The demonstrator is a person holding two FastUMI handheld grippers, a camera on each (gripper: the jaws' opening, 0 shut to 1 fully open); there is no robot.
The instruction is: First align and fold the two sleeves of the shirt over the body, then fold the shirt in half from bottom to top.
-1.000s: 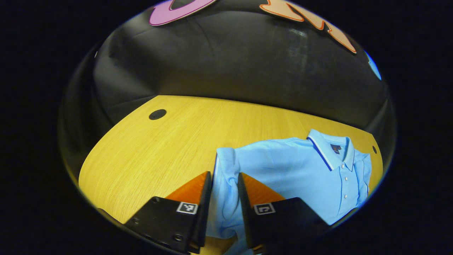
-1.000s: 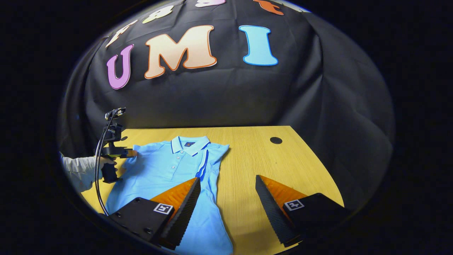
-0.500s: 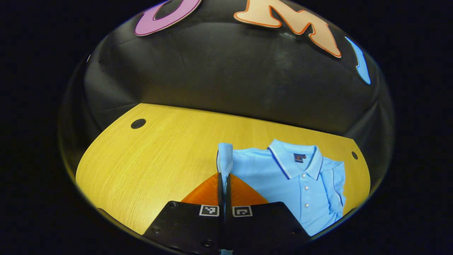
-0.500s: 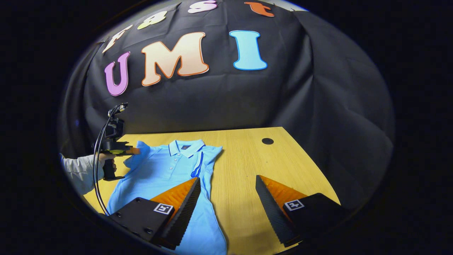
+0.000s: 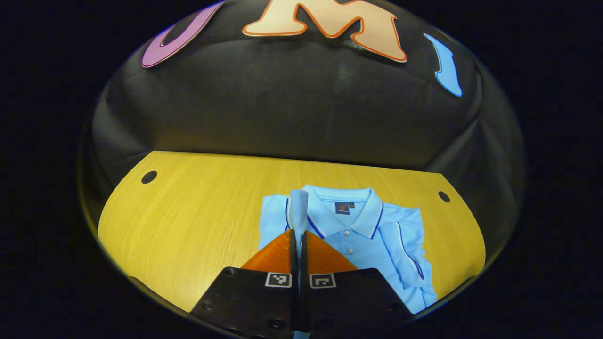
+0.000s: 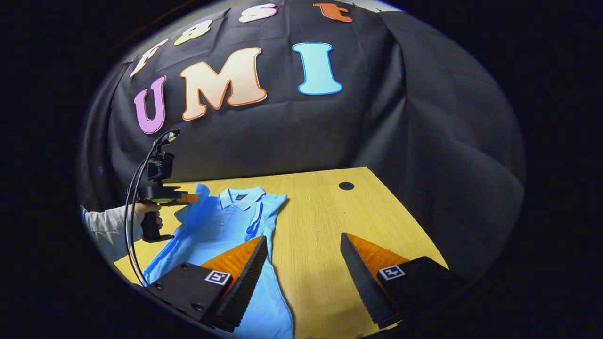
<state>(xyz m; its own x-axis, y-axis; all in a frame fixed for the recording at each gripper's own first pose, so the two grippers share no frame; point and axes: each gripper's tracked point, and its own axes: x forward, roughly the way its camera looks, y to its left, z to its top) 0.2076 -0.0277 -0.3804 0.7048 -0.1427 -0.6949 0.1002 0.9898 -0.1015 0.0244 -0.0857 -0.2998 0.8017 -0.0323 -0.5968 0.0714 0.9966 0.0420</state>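
A yellow wooden table (image 5: 198, 216) stands in the booth, with fine lines of grain running across it and a small round dark hole (image 5: 149, 177) near one far corner and another hole (image 5: 444, 196) near the other. A soft black cloth wall (image 5: 292, 108) hangs behind the table, with folds and wrinkles in it. On the table lies a light blue shirt (image 5: 377, 235) with a collar (image 5: 346, 214) that has a thin dark stripe along its edge, and little buttons going down the front. The cloth looks soft and a bit bumpy. In the left gripper view the left gripper (image 5: 297, 235) has its two fingers squeezed tight together on a sleeve (image 5: 298, 212) of the shirt, and the sleeve stands up in a thin strip between them, right in front of the collar. The other sleeve (image 5: 403, 249) lies folded flat over the body of the shirt, with a dark line along its edge. In the right gripper view the right gripper (image 6: 304, 256) has its fingers spread wide apart and holds nothing. Its fingers are wedge shaped with rows of little teeth on the inside. One finger hangs over the lower part of the shirt (image 6: 221, 230) and the other over bare table (image 6: 320, 221). Farther off in that view, a hand (image 6: 146, 212) in a pale sleeve holds the left gripper (image 6: 193, 198) by its handle at the top corner of the shirt, with black cables looping down from it.
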